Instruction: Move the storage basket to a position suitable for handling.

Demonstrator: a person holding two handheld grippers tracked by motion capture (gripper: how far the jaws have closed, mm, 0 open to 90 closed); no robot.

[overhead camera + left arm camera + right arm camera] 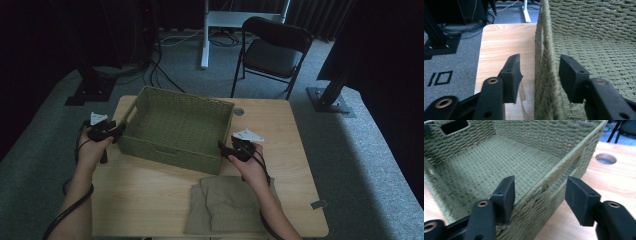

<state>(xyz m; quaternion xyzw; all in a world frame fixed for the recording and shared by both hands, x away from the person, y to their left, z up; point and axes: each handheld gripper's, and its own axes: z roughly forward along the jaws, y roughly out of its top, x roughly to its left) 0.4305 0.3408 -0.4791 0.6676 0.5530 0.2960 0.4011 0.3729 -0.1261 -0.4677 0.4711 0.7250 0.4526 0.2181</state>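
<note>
Wooden table (150, 195) on grey carpet (365, 165), dark room

A: Basket (176, 127)? Woven fibre, olive green, coarse ribbed weave, matt all over.
B: Table (150, 195) is light wood grain, smooth, slight sheen. Folded cloth (225, 205) looks like tan fabric, soft, matt.
A: Left gripper (540, 75) and right gripper (540, 195): black matt plastic jaws, brassy metal inserts in the holes.
B: Floor's grey carpet (365, 150), fuzzy. Chair (275, 47): dark metal frame, padded seat.
</note>
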